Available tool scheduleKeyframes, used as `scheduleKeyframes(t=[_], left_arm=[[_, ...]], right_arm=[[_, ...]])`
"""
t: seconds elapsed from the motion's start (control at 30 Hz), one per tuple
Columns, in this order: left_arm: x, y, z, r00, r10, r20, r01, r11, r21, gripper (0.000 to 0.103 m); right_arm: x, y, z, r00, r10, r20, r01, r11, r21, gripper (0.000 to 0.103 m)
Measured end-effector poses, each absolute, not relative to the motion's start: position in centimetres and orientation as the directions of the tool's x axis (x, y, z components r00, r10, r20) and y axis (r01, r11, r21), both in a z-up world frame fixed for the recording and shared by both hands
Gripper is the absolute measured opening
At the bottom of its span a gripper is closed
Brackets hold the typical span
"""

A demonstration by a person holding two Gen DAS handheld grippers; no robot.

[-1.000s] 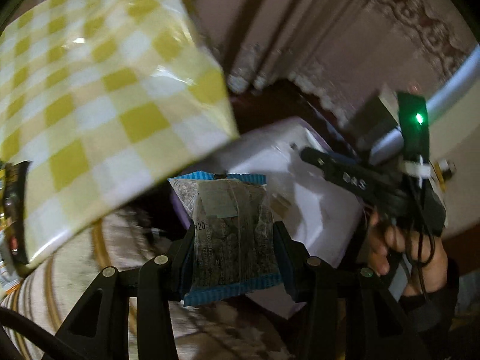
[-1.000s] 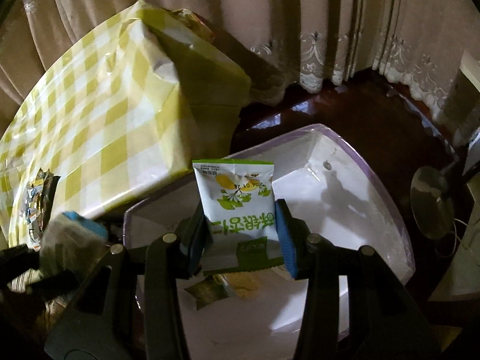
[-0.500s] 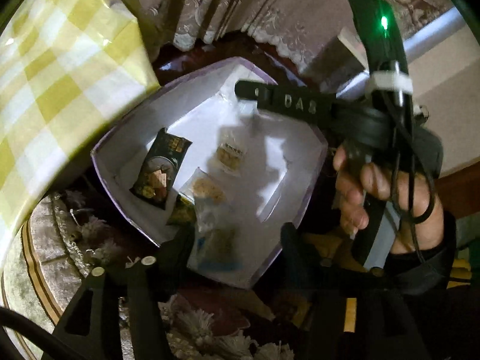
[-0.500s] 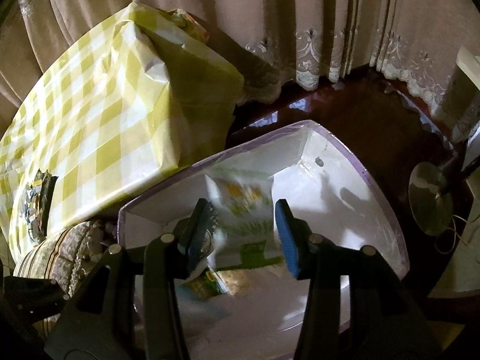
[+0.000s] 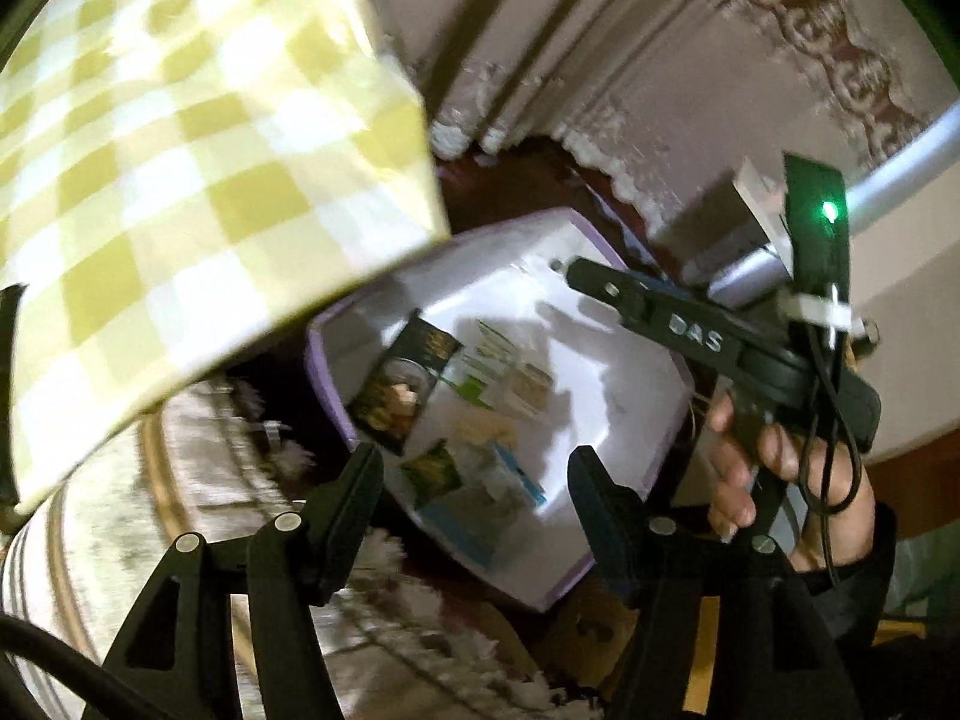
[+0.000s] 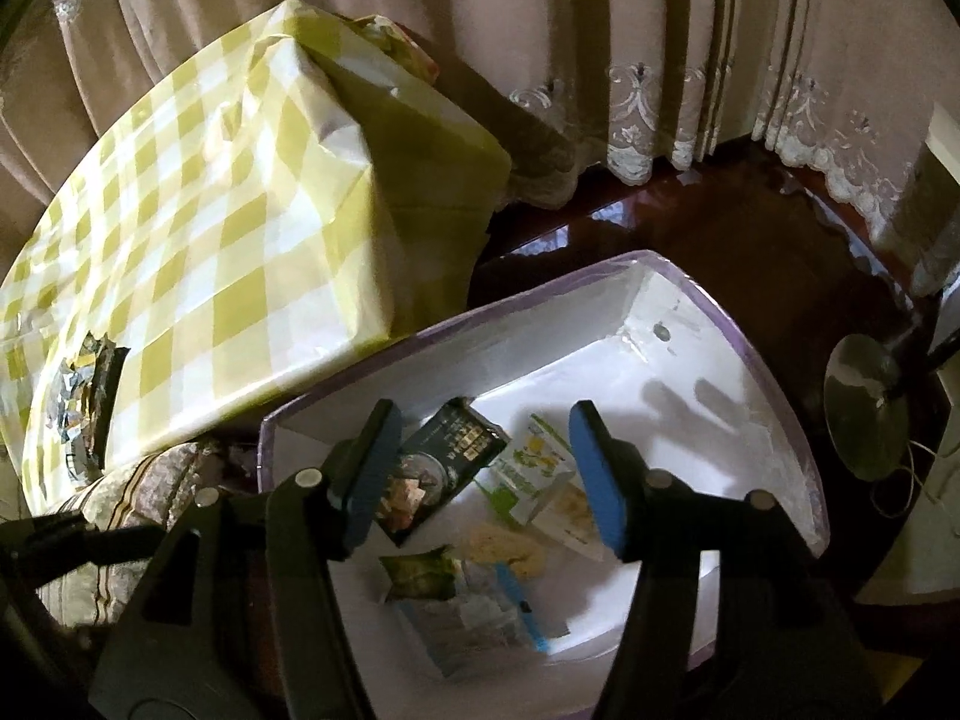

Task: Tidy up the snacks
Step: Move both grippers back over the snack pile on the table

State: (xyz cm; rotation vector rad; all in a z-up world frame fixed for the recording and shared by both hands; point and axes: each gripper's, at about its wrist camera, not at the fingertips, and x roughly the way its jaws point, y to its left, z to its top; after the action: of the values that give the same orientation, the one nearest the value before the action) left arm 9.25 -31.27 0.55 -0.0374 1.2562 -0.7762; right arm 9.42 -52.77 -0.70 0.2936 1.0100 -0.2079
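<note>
A white box with a purple rim (image 6: 780, 390) sits on the dark floor and holds several snack packets. My right gripper (image 6: 486, 471) hovers over it, its jaws opening with nothing between them. Below it lie the green-and-white packet (image 6: 534, 474), a dark packet (image 6: 444, 468), a small green packet (image 6: 420, 570) and the blue-edged packet (image 6: 480, 612). My left gripper (image 5: 477, 474) is open and empty above the box's near rim (image 5: 666, 462). The blue-edged packet (image 5: 480, 498) lies below it, inside the box.
A table under a yellow-checked cloth (image 6: 210, 228) stands left of the box, with more packets (image 6: 84, 402) on its near-left part. Curtains hang behind. A round metal stand base (image 6: 864, 408) is at the right. A hand (image 5: 750, 468) holds the right gripper.
Both grippers opened and let go of their packets. The blue-edged packet and the green-and-white packet now lie in the box. The left wrist view swung over the box and partly back.
</note>
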Motion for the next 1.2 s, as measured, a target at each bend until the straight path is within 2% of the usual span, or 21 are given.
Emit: scheduleKeyframes(t=[0.43, 1.2], left_arm=[[11.3, -22.6, 1.0, 0.266, -0.488, -0.832, 0.329, 0.857, -0.397, 0.065], [11.7, -1.4, -0.4, 0.477, -0.281, -0.833, -0.144, 0.909, -0.39, 0.065]], right_arm=[[11.5, -46.6, -0.3, 0.513, 0.036, -0.858, 0.179, 0.973, 0.147, 0.066], [15.1, -29.6, 0.8, 0.481, 0.226, -0.847, -0.157, 0.973, 0.17, 0.072]])
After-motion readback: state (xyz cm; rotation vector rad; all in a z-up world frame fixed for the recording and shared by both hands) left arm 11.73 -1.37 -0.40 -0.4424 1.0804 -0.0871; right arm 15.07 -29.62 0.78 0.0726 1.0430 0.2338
